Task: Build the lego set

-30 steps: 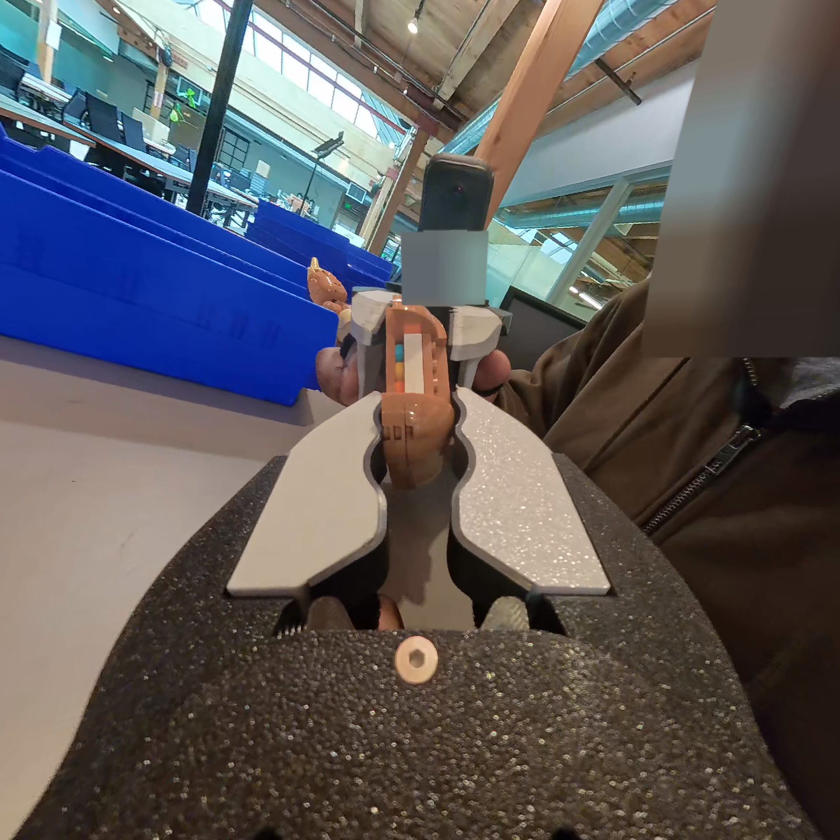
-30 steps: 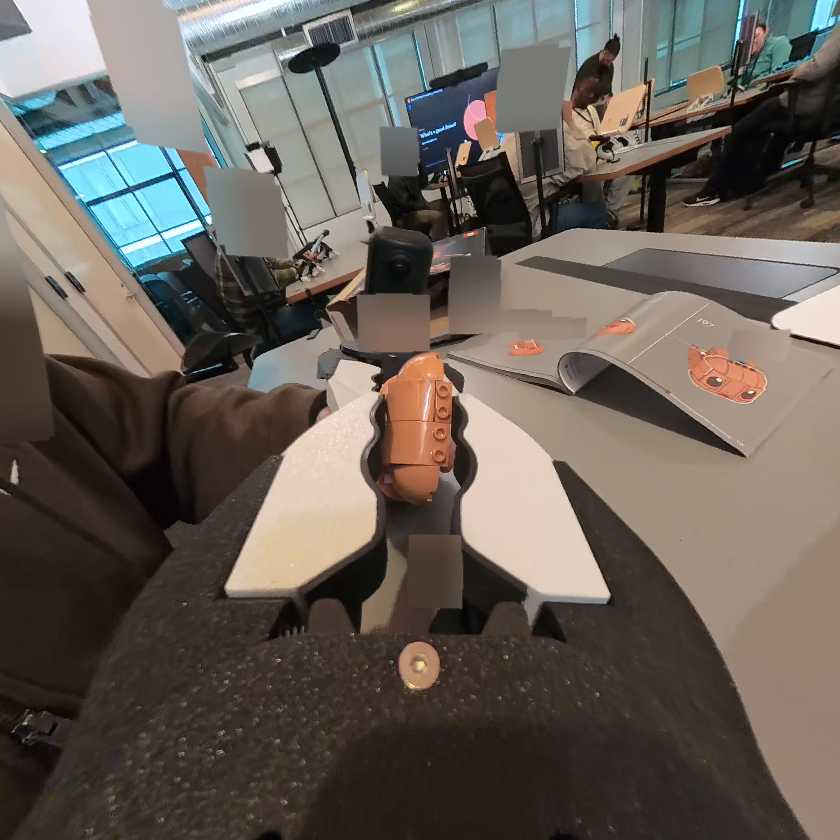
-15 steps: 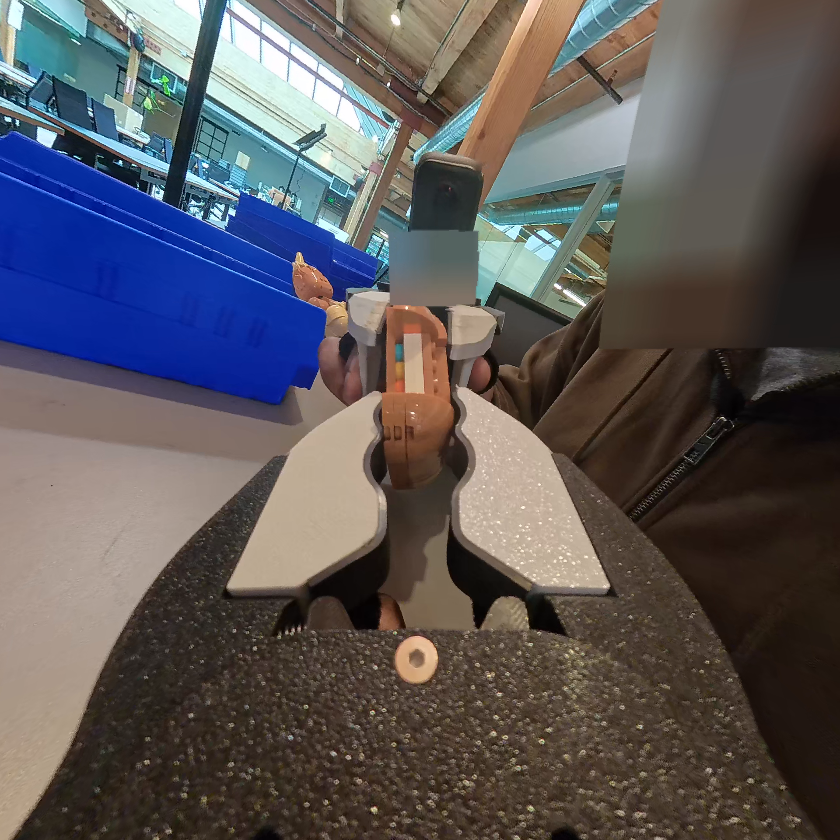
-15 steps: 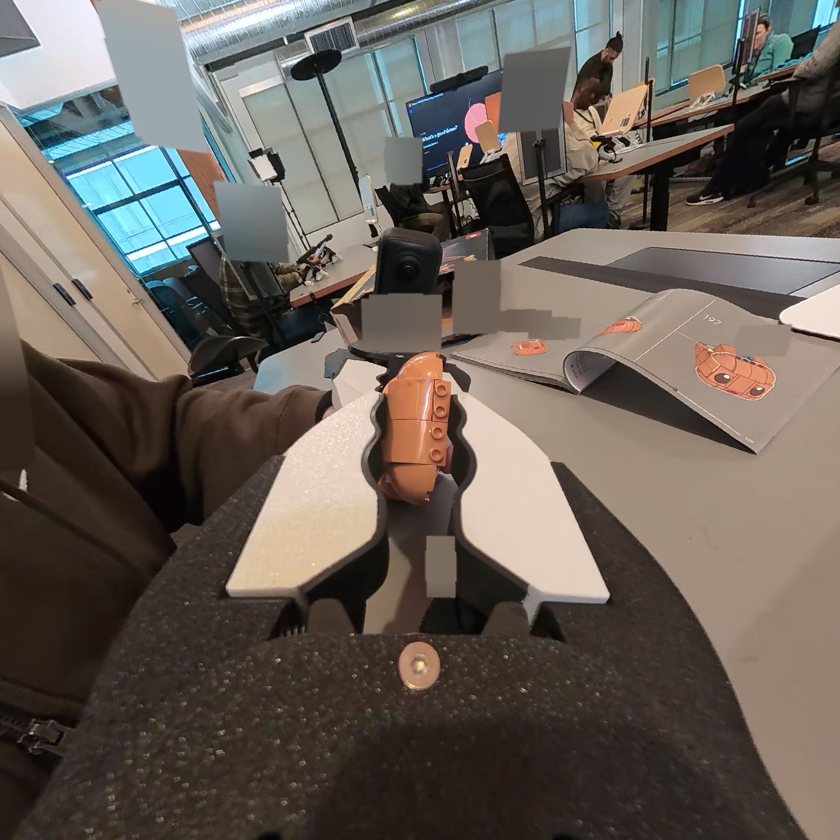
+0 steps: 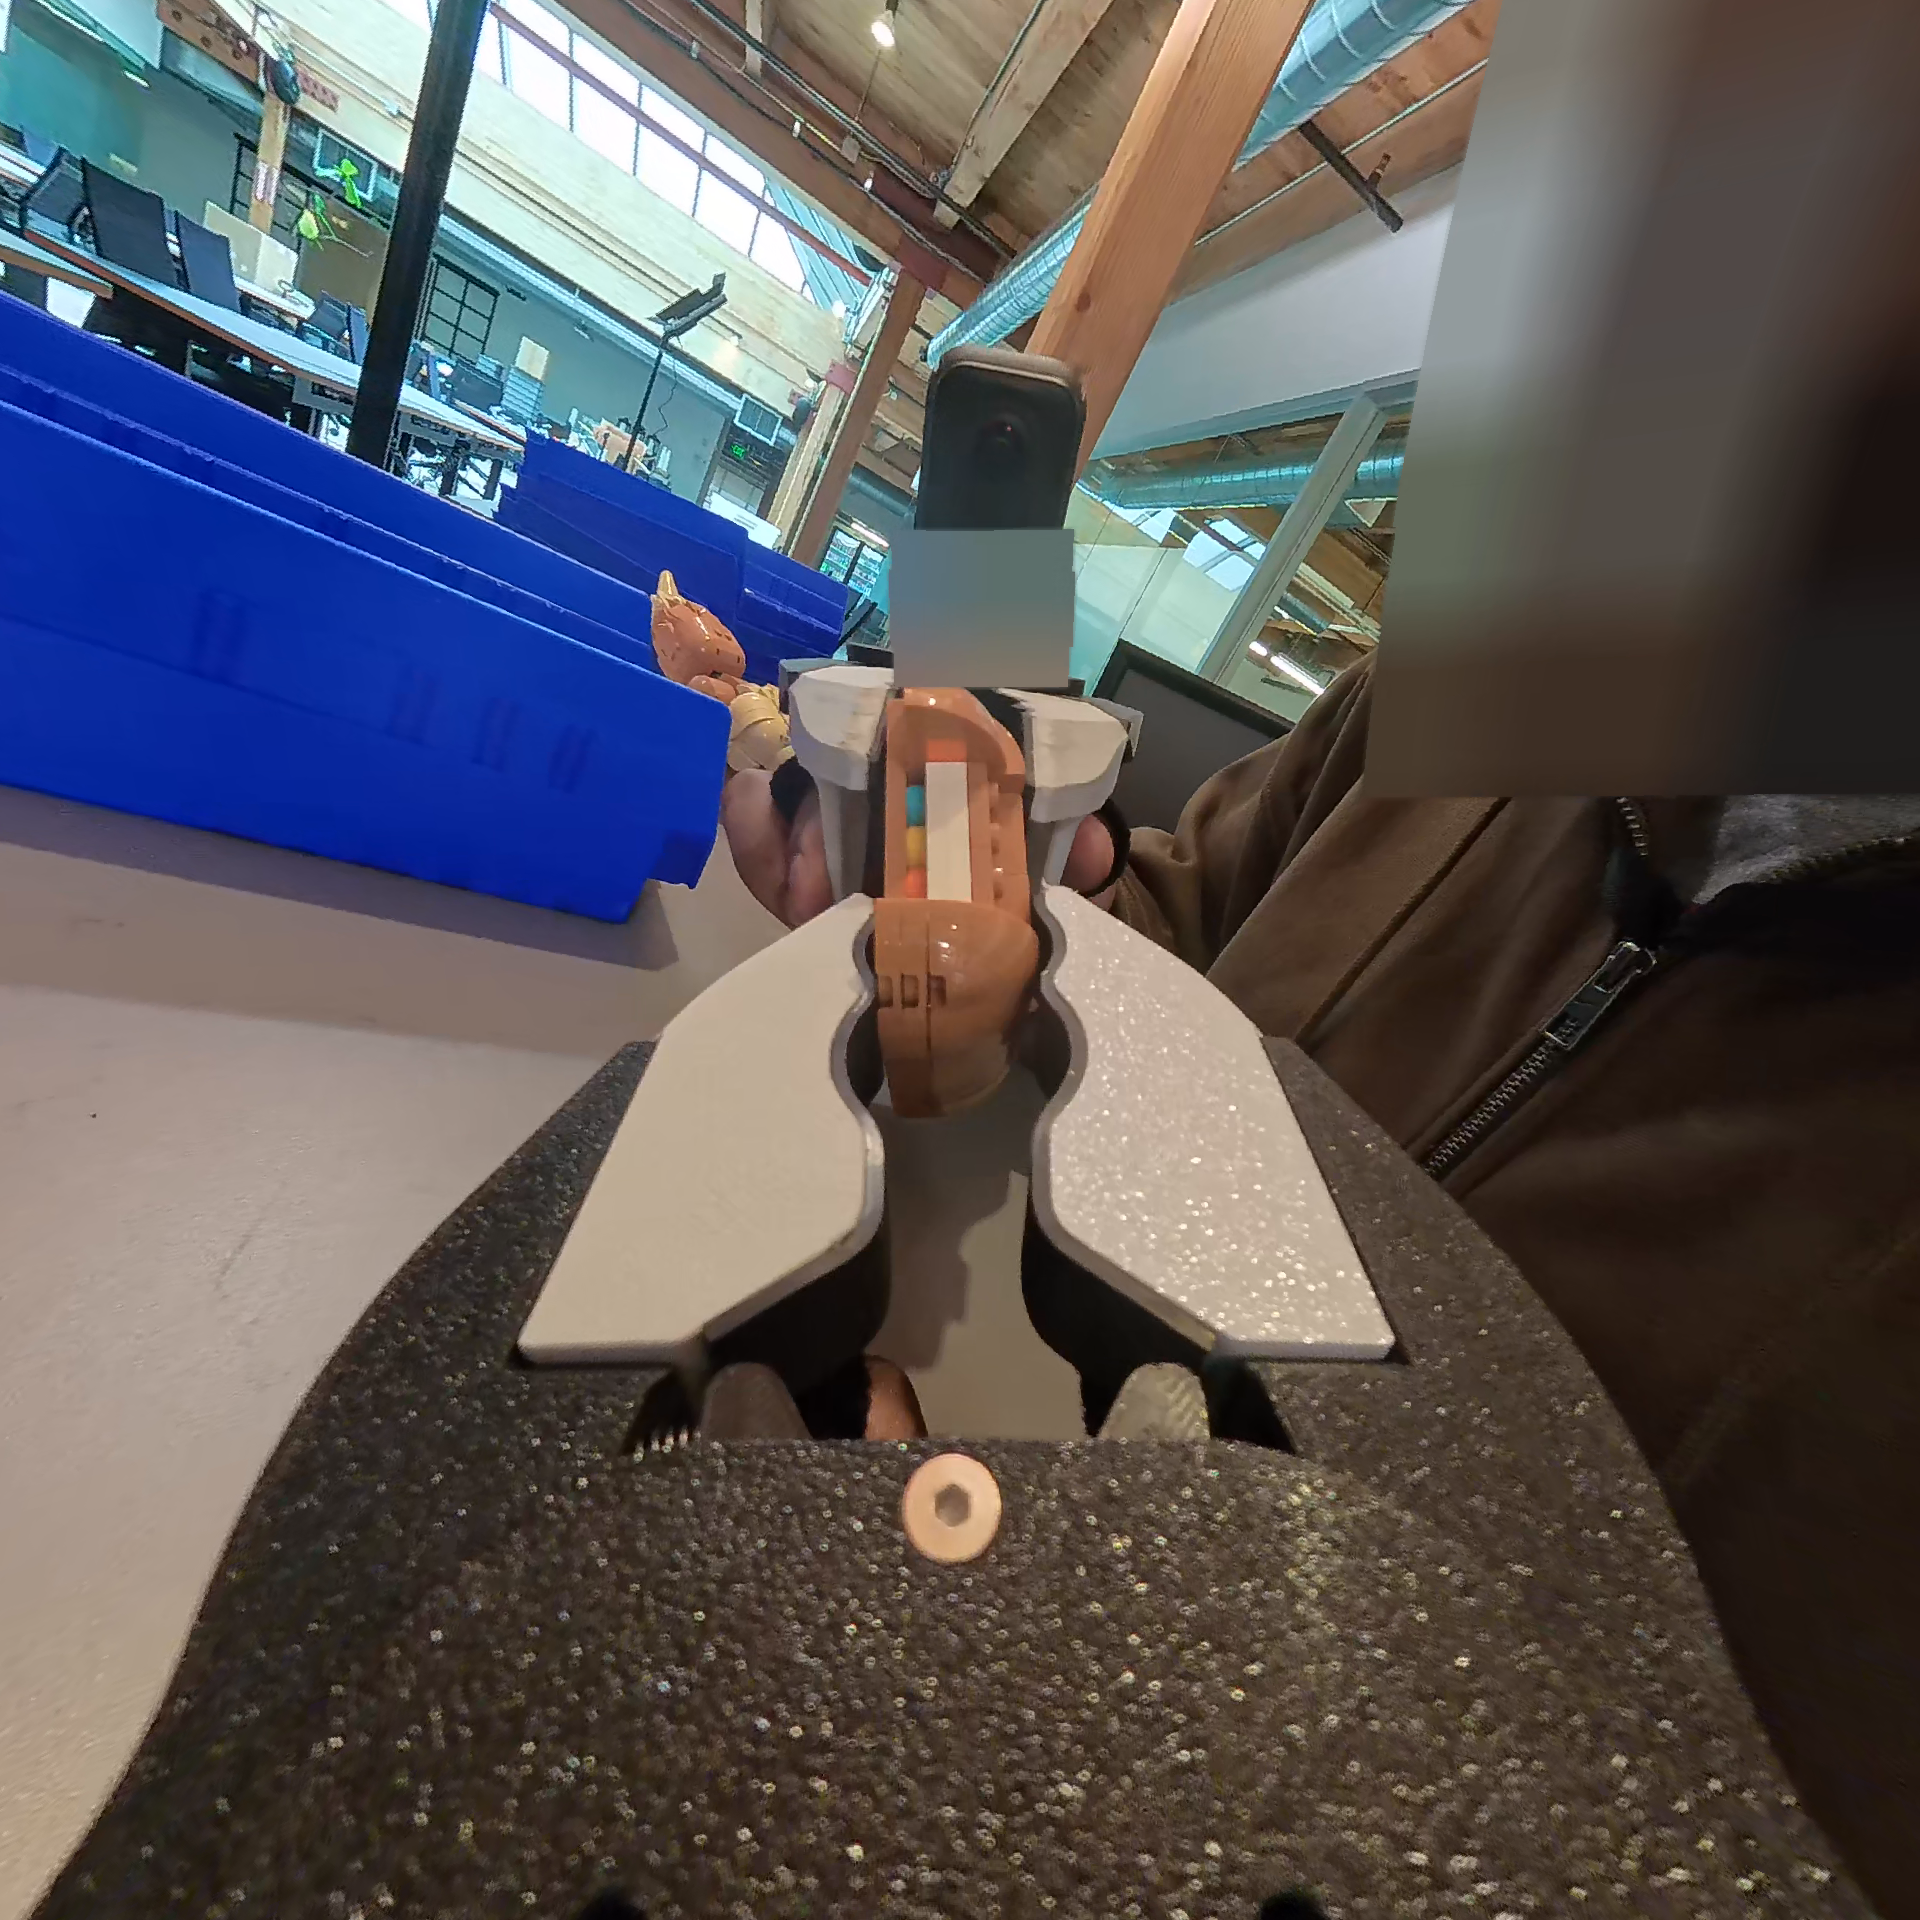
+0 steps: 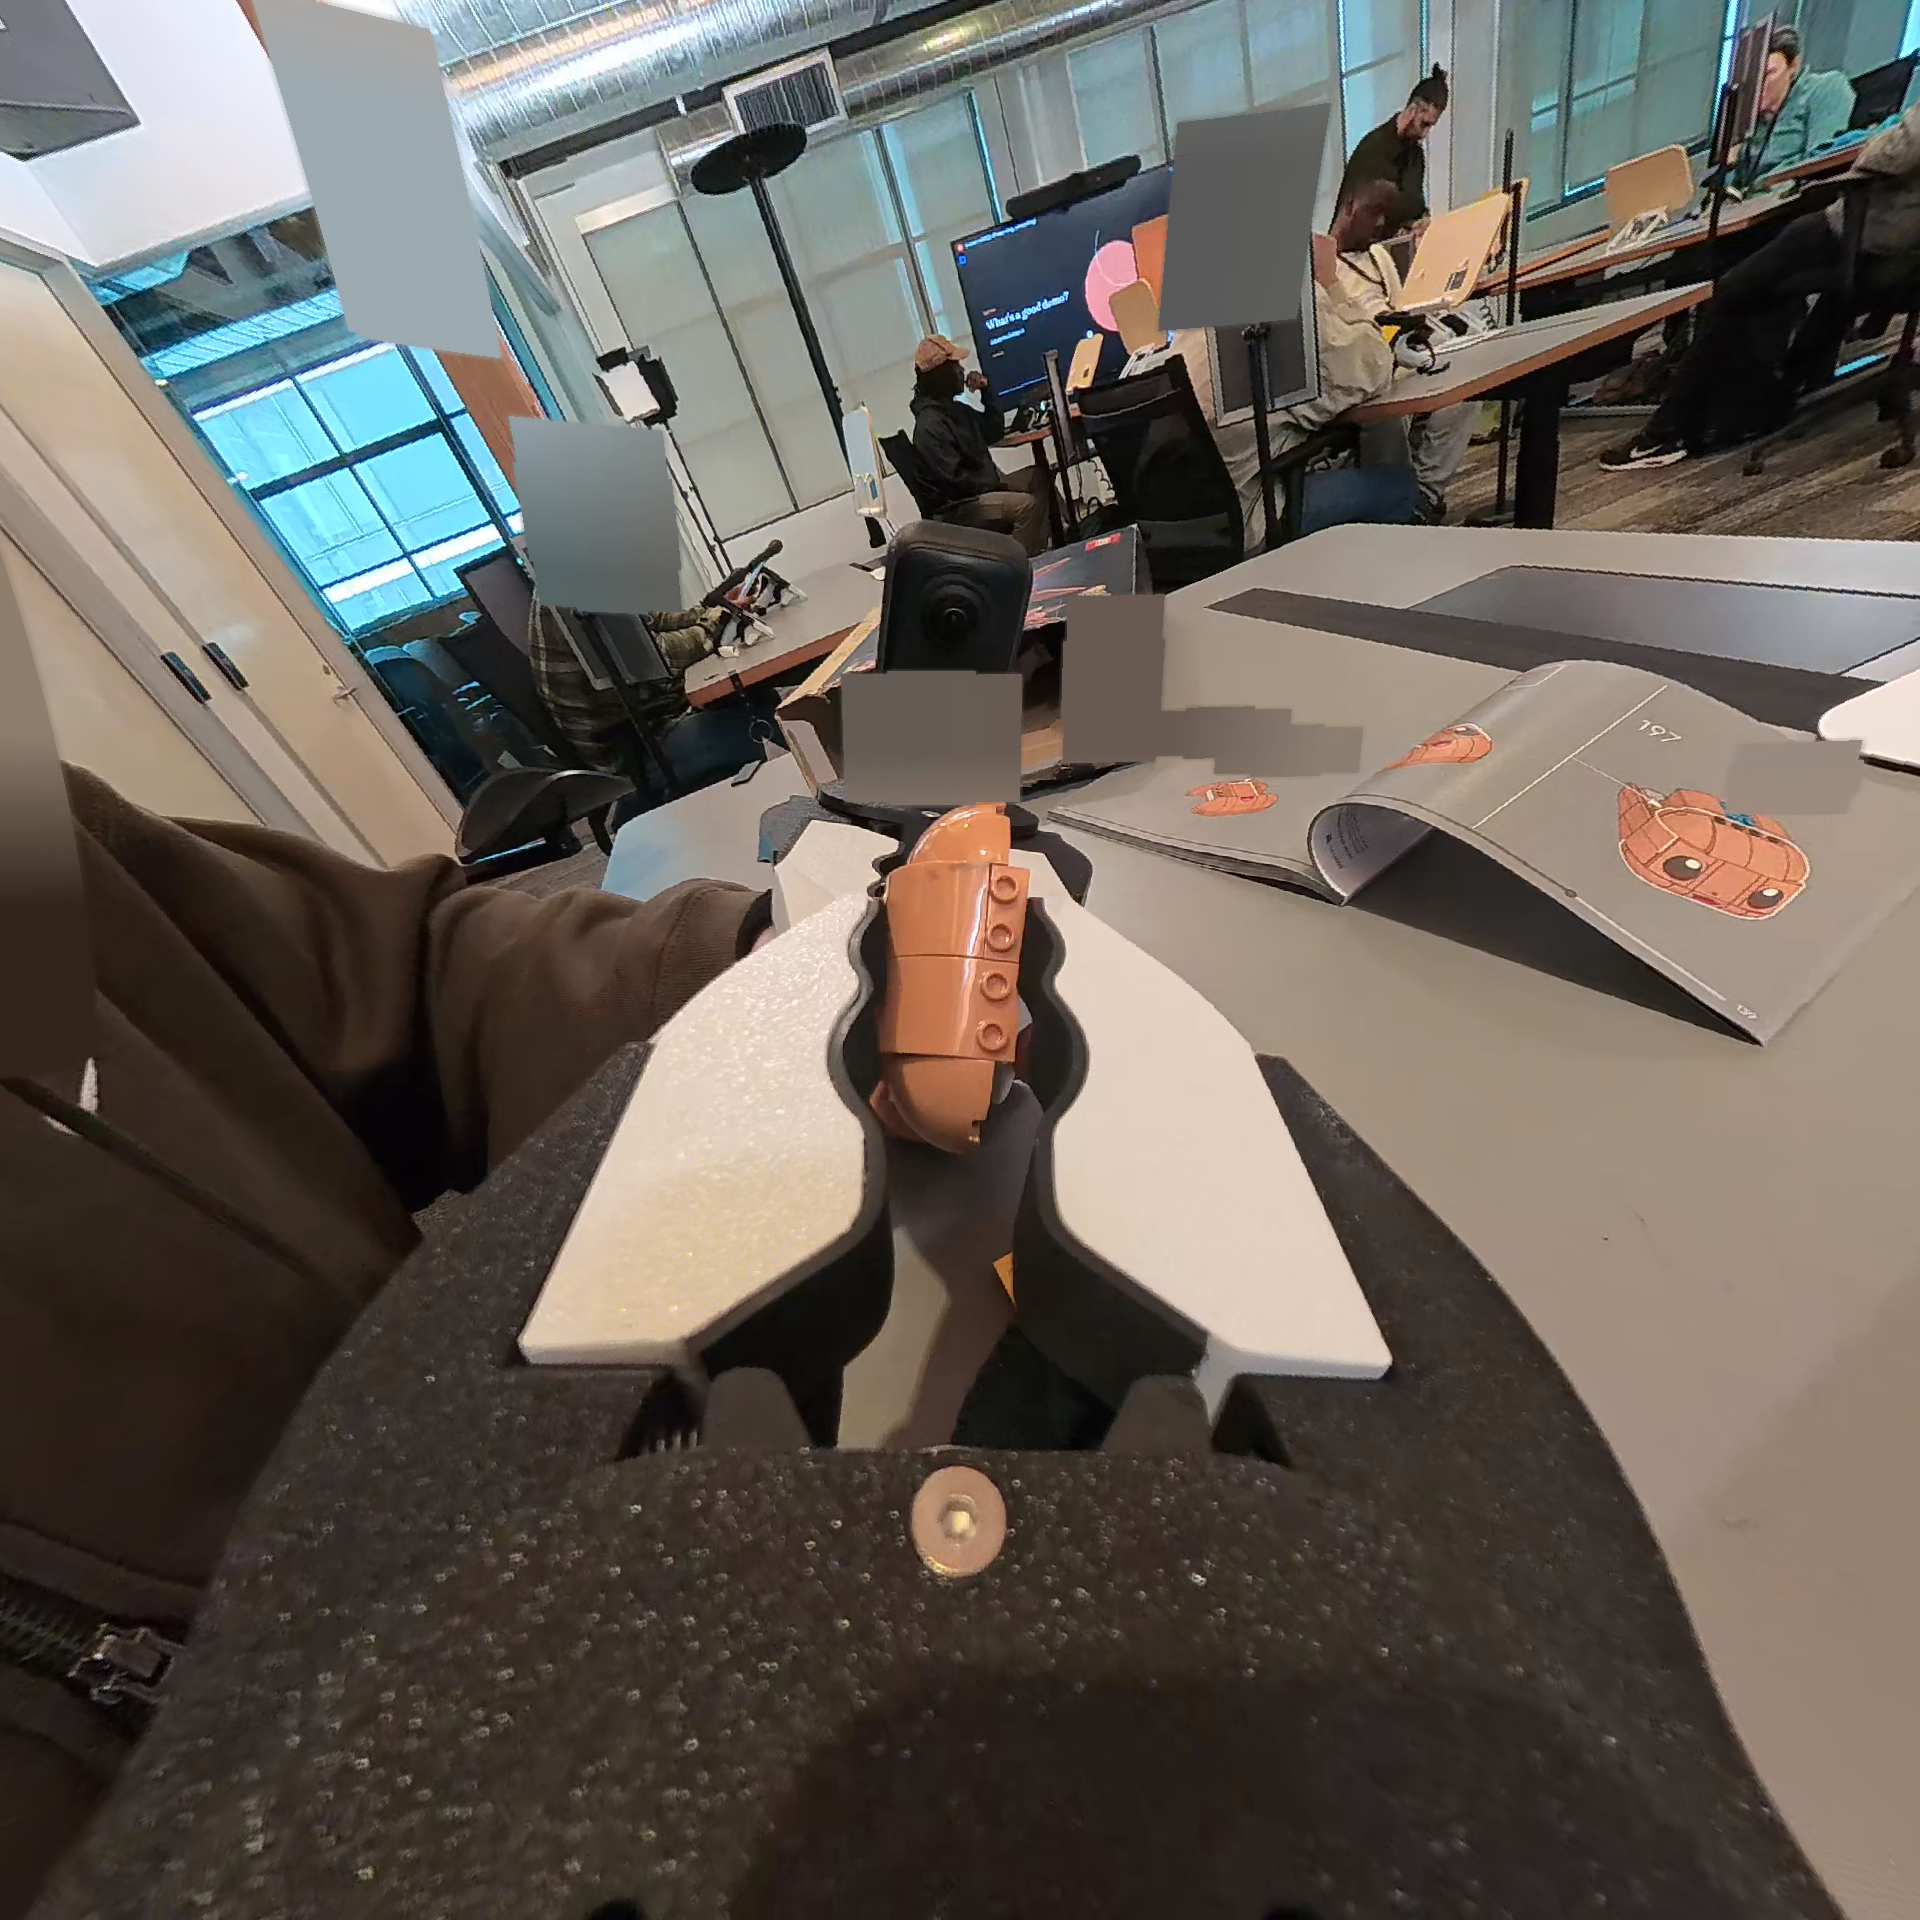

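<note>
Lego piece (image 5: 951, 997), brown and curved, is held in mid-air between both grippers, above the table (image 5: 208, 1195). In the left wrist view the left gripper (image 5: 954, 977) is closed on the rounded near end of the piece; the right gripper (image 5: 961, 748) is seen beyond, clamped on the far end, with white and coloured inner bricks exposed between. In the right wrist view the right gripper (image 6: 961, 997) is closed on the studded brown shell (image 6: 951, 977), and the left gripper (image 6: 935, 862) is seen opposite.

Handling, as judged: the piece is light, rigid plastic, glossy and so likely slippery on its curved faces. It is made of several shells stacked together, so seams can be popped apart if it is squeezed or twisted across a joint. Hold is best taken on the flat sides or studded edge, not on the domed end, and force is best kept along the stud axis.

Booklet (image 6: 1558, 831) lies open on the table to the right. Blue bins (image 5: 312, 686) and another brown lego part (image 5: 701, 649) are seen at left, well apart from the grippers.
</note>
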### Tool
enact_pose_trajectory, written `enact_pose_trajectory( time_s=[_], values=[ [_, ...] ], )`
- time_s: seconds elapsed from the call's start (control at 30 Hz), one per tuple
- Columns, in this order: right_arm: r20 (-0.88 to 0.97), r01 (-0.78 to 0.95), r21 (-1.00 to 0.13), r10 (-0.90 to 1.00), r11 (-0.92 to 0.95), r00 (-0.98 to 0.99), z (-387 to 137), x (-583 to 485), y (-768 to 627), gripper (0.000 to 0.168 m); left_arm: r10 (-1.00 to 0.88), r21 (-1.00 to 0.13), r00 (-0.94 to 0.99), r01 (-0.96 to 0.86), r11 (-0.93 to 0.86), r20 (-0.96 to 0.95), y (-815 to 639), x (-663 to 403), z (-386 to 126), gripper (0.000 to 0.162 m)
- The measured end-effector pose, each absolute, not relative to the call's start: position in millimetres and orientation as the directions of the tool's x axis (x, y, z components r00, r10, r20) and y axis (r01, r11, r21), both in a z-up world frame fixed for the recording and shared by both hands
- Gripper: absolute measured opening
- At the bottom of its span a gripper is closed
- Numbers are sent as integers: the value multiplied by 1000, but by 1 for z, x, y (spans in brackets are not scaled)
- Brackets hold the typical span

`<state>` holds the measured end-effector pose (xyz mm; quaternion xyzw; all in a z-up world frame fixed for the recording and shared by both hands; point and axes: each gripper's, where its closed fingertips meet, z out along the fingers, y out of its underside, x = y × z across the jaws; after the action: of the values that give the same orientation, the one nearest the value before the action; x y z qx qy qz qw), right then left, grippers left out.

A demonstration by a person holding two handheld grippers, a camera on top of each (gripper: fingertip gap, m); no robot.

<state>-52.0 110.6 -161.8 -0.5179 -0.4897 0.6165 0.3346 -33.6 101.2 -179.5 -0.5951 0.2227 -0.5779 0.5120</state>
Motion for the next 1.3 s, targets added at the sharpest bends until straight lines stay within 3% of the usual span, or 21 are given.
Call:
enact_pose_trajectory(
  time_s=[0.17,0.3,0.5,0.63,1.2,1.3],
  values=[
    [-328,88,-945,915,-316,-236,-162,-53,112,25,-853,-865,239,332,-377,463,103,-34,-180,25],
    [-356,75,-934,903,-348,-242,-160,-52,112,44,-850,-858,243,357,-370,467,104,-37,-177,25],
    [-374,72,-927,890,-369,-260,-160,-51,111,24,-854,-858,227,347,-379,468,102,-35,-178,25],
    [-395,76,-918,873,-390,-285,-161,-49,110,23,-856,-859,222,341,-381,468,101,-34,-178,25],
    [-440,78,-896,854,-436,-279,-166,-49,118,23,-825,-843,245,339,-418,509,108,-34,-182,25],
    [-428,86,-903,871,-420,-242,-169,-48,128,39,-802,-829,267,349,-437,535,112,-37,-184,25]
  ],
)
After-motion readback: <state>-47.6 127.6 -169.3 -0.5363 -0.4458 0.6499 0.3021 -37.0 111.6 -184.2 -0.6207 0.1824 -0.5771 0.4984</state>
